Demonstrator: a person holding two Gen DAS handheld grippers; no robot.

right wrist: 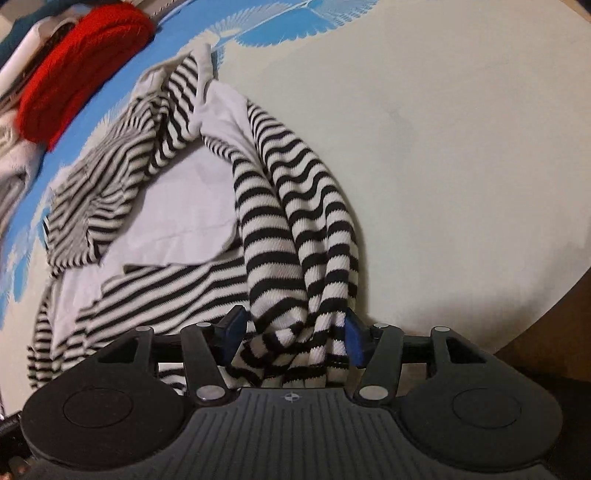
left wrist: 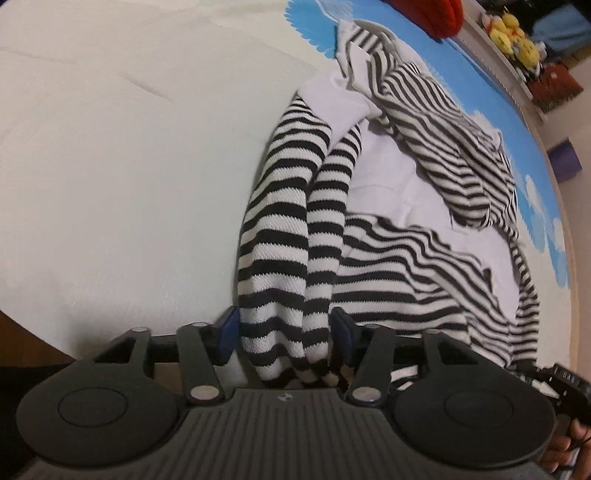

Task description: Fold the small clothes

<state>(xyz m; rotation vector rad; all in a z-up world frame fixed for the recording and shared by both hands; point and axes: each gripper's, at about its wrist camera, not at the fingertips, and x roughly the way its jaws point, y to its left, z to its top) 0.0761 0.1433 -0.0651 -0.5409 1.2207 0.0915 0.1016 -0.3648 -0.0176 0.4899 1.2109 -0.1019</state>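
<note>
We saw the striped top (left wrist: 388, 258) lying rumpled on the pale sheet (left wrist: 110, 166), its white lining turned up in the middle and its far end reaching the blue print (left wrist: 461, 55) of the sheet. Our left gripper (left wrist: 286, 334) pointed steeply down with a bunched fold of the top between its blue pads (left wrist: 228, 332); the cloth filled most of the gap and lay against the left pad, but we could not tell whether the pads pressed on it or merely stood around it. Our right gripper (right wrist: 295, 338) was much the same: a gathered roll of the top (right wrist: 295, 240) sat between its pads (right wrist: 355, 341), touching the right one, and again we could not tell a true grip from a loose one. Beyond the top, a red knit (right wrist: 74, 66) lay on the blue print. In the left view some yellow toys (left wrist: 513, 33) sat on a shelf past the bed
</note>
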